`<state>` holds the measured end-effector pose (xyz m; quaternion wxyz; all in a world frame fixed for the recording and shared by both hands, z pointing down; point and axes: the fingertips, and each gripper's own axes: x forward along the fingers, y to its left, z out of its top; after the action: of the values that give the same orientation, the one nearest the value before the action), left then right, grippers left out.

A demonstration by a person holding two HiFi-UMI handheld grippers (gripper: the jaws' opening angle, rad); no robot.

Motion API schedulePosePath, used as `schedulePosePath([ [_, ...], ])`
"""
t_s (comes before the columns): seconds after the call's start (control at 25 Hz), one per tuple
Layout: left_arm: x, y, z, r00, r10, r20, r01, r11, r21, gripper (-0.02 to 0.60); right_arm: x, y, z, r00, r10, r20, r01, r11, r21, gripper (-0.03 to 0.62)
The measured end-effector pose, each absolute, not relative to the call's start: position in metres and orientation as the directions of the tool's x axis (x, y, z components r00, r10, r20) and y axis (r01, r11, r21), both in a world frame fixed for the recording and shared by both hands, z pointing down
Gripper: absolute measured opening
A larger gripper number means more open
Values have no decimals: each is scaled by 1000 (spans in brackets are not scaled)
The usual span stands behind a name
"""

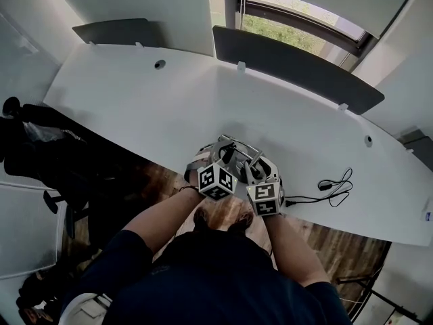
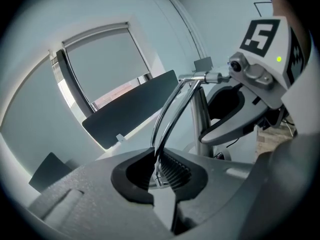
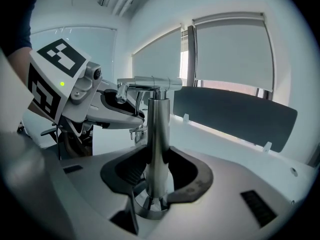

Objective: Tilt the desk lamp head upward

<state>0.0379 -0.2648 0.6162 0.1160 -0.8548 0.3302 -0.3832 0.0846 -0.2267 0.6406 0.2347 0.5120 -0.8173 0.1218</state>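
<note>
One chrome desk lamp (image 3: 159,134) with thin curved arm (image 2: 168,115).

Navy sleeves (image 1: 125,252); grey tongs (image 2: 159,171) with black-and-white marker cubes (image 1: 216,180).

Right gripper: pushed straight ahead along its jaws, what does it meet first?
The right gripper meets the desk lamp's chrome post at once: the post sits clamped between its jaws.

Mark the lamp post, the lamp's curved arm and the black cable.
lamp post (image 3: 159,134): right gripper view, mid-shaft.
curved arm (image 2: 162,124): left gripper view, lower rods.
black cable (image 1: 325,185): head view, by its loops.
</note>
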Motion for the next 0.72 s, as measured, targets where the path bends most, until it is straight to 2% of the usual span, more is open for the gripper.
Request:
schedulePosePath([
  [0.72,33,-263,607,451,-642,619,-413,-766,-493,48,84,-226,640,-360,-747,559,-898,439,7,143],
])
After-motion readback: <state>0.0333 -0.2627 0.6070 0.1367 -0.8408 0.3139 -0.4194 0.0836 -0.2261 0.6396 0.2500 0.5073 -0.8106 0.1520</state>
